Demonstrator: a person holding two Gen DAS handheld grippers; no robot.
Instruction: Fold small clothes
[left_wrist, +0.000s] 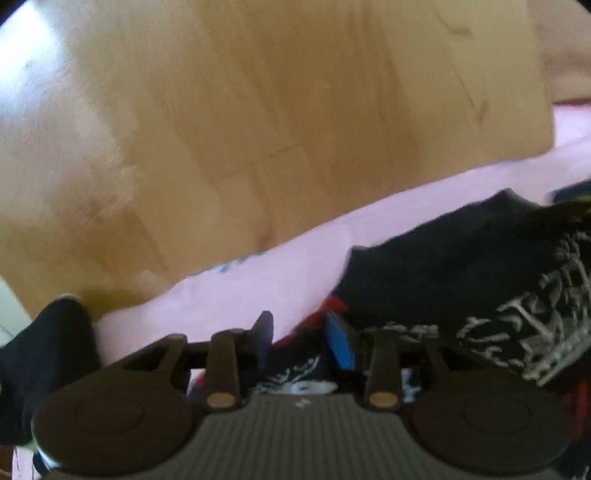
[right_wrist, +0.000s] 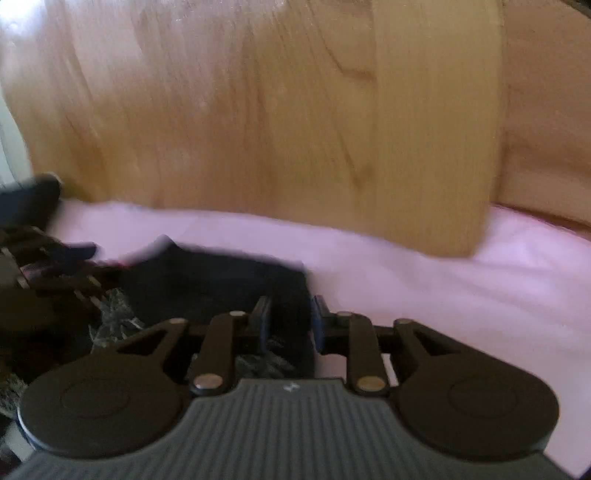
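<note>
Two blurred views show us much the same scene. Largest is the wooden headboard (left_wrist: 280, 110), a broad light-brown panel that fills the upper part of both views (right_wrist: 258, 110). Below it runs the pink bed sheet (left_wrist: 258, 288), spreading widely to the right in the right wrist view (right_wrist: 461, 295).

On the sheet lies the black garment (left_wrist: 443, 266), a dark cloth with a pale printed pattern on its lower right part in the left wrist view. In the right wrist view the same black garment (right_wrist: 221, 280) sits left of centre, its far edge close to the headboard. Some red cloth (left_wrist: 325, 310) shows at its near left edge, just beside the left claw.

We see the left claw (left_wrist: 303, 332) with its fingers apart, a blue pad (left_wrist: 340, 339) on the right one, over the garment's edge; whether it touches the cloth we cannot tell. The right claw (right_wrist: 290, 321) also stands apart, straddling the right edge of the garment, with black cloth between the fingers.

A dark sock-like shape (left_wrist: 48, 350) lies at the far left, too blurred for us to name surely.
</note>
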